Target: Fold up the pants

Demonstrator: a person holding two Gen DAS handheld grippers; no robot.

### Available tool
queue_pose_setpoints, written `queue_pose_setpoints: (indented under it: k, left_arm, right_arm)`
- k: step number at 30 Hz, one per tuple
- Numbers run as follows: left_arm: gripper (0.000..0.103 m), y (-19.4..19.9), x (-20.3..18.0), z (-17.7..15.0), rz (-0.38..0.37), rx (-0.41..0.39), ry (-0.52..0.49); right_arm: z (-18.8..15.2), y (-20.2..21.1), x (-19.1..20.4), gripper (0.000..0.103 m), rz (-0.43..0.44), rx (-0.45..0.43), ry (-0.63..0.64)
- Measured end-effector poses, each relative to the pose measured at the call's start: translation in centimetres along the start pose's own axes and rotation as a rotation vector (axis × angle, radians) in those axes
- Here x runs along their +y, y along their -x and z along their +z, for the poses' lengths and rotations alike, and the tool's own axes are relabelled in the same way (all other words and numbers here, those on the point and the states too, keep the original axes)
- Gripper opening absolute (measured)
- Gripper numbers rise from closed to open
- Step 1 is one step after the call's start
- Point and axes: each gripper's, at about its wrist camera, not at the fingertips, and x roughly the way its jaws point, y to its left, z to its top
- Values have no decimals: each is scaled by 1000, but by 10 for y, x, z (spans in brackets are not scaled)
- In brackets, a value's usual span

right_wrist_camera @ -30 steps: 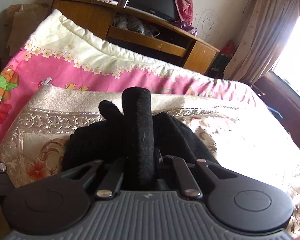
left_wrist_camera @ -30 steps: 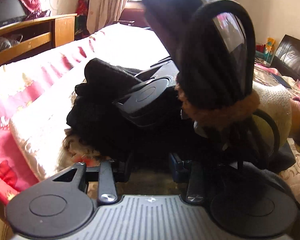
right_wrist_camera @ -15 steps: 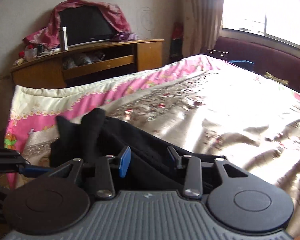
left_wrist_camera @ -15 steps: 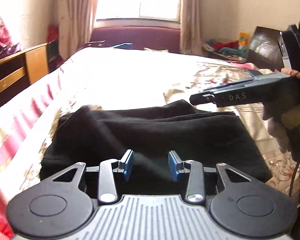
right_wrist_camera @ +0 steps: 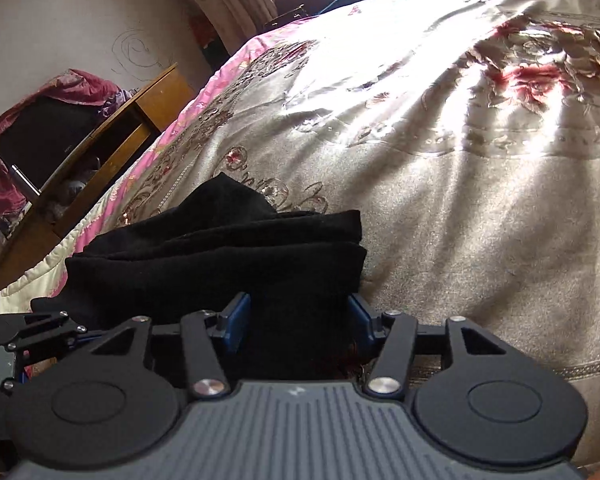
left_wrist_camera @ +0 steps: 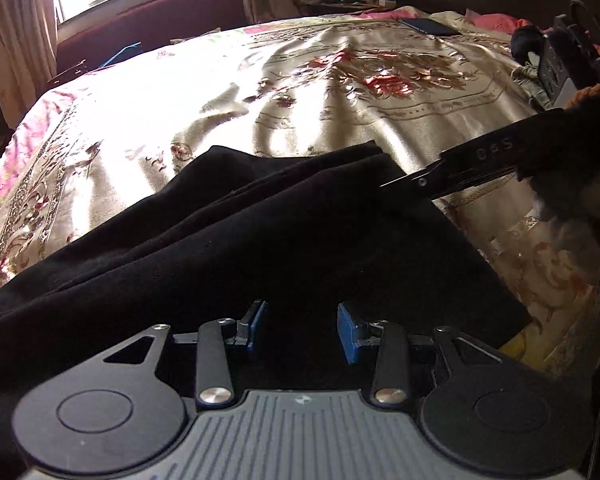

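The black pants (left_wrist_camera: 284, 232) lie folded in flat layers on the bedspread, seen in both wrist views. My left gripper (left_wrist_camera: 302, 330) hovers low over their near edge, its blue pads (left_wrist_camera: 348, 332) apart and dark cloth under the gap. My right gripper (right_wrist_camera: 298, 320) is at one end of the pants (right_wrist_camera: 220, 256). Its jaws are opening, with a thick fold of cloth still lying between the pads (right_wrist_camera: 236, 320). In the left wrist view the right gripper (left_wrist_camera: 460, 168) reaches in from the right, held by a gloved hand (left_wrist_camera: 572, 152).
A floral gold bedspread (left_wrist_camera: 340, 92) stretches far beyond the pants. A dark phone (left_wrist_camera: 428, 26) lies near the headboard. A wooden TV stand (right_wrist_camera: 112, 140) runs along the left of the bed, and a dark red bench (left_wrist_camera: 152, 28) sits under the window.
A second ago the right gripper pinched an upright roll of black cloth; its jaws have since spread. The bunched pants now lie flat and folded. Both cameras have swung across the bed.
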Motion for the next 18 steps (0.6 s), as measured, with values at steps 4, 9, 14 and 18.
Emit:
queue_pose_setpoints:
  k: [4, 9, 14, 18]
  left_arm:
    - [52, -5, -1, 1, -1, -2, 6]
    - [53, -13, 4, 9, -5, -2, 33]
    - [53, -20, -6, 18, -41, -28, 32]
    - [53, -31, -36, 39, -143, -82, -35]
  right_arm:
    - [-9, 5, -20, 55, 116, 19, -94]
    - [-3, -28, -26, 46, 240, 0, -201]
    - [10, -16, -43, 19, 254, 48, -294]
    - [16, 23, -62, 18, 174, 13, -303]
